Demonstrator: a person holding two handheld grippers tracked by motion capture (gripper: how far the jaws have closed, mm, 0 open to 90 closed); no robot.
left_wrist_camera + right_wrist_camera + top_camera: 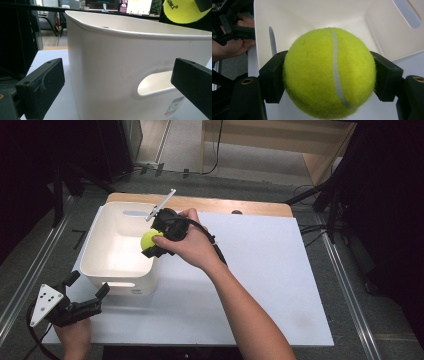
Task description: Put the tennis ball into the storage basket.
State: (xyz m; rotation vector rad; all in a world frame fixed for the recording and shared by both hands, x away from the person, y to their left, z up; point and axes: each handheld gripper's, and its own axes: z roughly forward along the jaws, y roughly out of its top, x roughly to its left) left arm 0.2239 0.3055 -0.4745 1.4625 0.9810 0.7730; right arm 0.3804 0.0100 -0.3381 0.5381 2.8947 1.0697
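A yellow-green tennis ball (329,72) is clamped between the jaws of my right gripper (152,241), which hangs over the right rim of a white plastic bin (112,257). In the high view the ball (148,239) peeks out just left of the hand. From the left gripper view the same ball (183,11) appears above the bin's far rim (140,32). My left gripper (85,292) rests low at the table's front left corner, jaws wide open, aimed at the bin's near wall with its handle slot (155,83). Nothing sits between its fingers (41,87).
The bin stands on a white board (260,270) laid over a wooden table (250,207). Metal rails (345,285) run along both sides. The person's left hand (233,47) shows past the bin's wall in the right gripper view.
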